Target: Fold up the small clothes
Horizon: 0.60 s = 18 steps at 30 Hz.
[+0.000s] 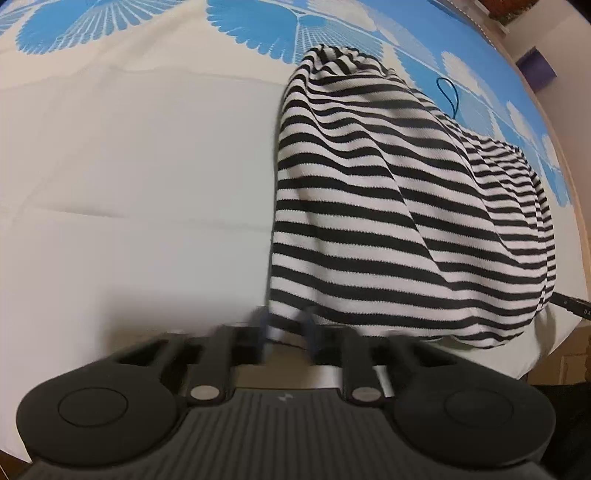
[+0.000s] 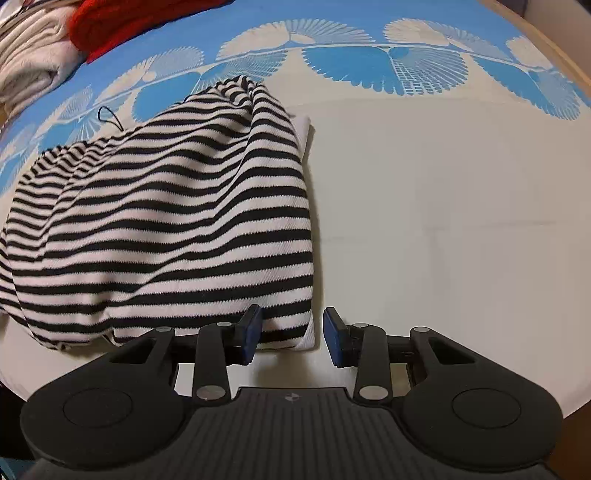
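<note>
Left wrist view: my left claw (image 1: pixel 286 326) looks pinched on the near hem of the striped top (image 1: pixel 388 206), though the fingertips are blurred, so I call it clamped with some caution. The top lies bunched on the white and blue cloth (image 1: pixel 129 166) covering the surface. On the right wrist view, my right claw (image 2: pixel 291 334) stands apart, one blue pad (image 2: pixel 251 334) over the top's near corner, the other on bare cloth. I judge we're mid-fold: the garment is roughly doubled but lumpy. Next, the right claw needs to close on that corner. Only the right view shows the red garment (image 2: pixel 122 26) and cream stack (image 2: pixel 29 62) at the far edge.
</note>
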Each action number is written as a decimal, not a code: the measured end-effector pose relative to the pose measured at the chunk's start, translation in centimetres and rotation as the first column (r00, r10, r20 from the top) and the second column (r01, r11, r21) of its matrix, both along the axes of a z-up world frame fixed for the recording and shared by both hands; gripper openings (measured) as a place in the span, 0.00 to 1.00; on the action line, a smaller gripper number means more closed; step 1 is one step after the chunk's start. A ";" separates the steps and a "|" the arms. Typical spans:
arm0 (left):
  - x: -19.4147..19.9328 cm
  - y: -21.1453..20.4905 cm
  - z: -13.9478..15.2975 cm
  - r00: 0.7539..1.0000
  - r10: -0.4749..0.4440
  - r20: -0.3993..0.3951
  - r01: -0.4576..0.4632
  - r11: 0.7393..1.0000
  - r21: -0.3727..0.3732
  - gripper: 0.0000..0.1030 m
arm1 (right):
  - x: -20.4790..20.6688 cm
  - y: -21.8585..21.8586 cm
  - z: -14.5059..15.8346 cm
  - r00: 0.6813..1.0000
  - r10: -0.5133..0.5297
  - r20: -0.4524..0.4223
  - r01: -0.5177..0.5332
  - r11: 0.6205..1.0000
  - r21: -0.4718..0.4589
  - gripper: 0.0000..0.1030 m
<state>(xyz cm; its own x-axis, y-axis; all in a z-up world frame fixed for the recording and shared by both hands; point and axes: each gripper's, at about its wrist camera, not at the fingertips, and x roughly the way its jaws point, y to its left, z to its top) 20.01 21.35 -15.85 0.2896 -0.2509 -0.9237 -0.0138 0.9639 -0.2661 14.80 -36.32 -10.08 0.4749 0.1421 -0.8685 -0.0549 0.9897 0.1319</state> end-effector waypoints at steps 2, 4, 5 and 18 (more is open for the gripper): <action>-0.2 0.1 0.4 1.000 0.000 0.027 0.000 1.000 0.011 0.00 | 0.0 0.1 -0.1 1.000 0.027 -0.007 -0.027 1.000 0.011 0.19; -0.6 1.0 1.5 0.996 0.027 0.087 -0.026 1.000 -0.011 0.00 | -0.1 -0.1 -0.1 0.998 0.061 -0.013 -0.060 0.997 0.047 0.00; -1.0 1.6 2.0 0.993 0.050 0.110 -0.047 0.998 -0.028 0.00 | -0.4 -0.2 0.3 0.998 0.060 0.010 -0.061 0.997 0.050 0.00; -2.3 1.9 2.0 0.994 0.029 0.109 -0.039 0.995 0.093 0.06 | -0.3 -5.3 1.1 0.992 -0.118 0.034 0.108 0.970 0.218 0.28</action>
<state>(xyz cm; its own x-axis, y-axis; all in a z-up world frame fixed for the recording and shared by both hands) 17.68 23.25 -13.84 0.3952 -0.1522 -0.9059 -0.0231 0.9842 -0.1755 14.48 -41.62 -8.95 0.5374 0.2667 -0.8001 0.0447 0.9383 0.3428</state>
